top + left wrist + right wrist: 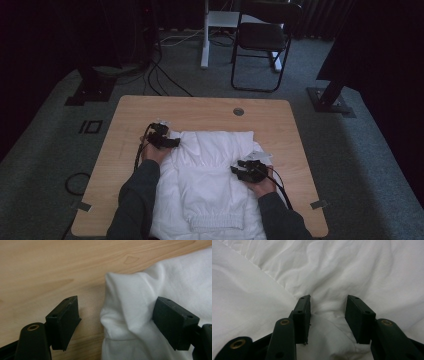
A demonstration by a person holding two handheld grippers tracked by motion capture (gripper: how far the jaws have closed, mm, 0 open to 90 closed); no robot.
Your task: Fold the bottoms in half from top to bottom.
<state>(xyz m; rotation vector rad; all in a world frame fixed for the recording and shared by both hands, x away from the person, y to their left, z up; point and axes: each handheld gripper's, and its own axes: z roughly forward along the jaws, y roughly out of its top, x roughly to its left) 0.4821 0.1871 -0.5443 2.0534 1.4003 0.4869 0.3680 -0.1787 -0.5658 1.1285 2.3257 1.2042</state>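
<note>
the tabletop carries a white sweatshirt laid flat across its middle and near edge, ribbed hem toward you, top edge folded back toward the far side. judge it light, soft and limp: it will sag and slide wherever it is not held, it cannot be pushed like a stiff sheet, and there is nothing fragile in it. take it at folded edges or bunched ridges, where several layers give the fingers something thick to close on, not on the flat single layer.

your left gripper sits at the sweatshirt's upper left corner. in the left gripper view its fingers are spread wide, one over bare wood, the other against the cloth, with the folded corner of the sweatshirt standing between them, not yet pinched.

your right gripper rests on the garment's right side. in the right gripper view its fingers are partly spread and pressed down into the sweatshirt, a small raised ridge of cloth between them; they hold nothing yet.
</note>
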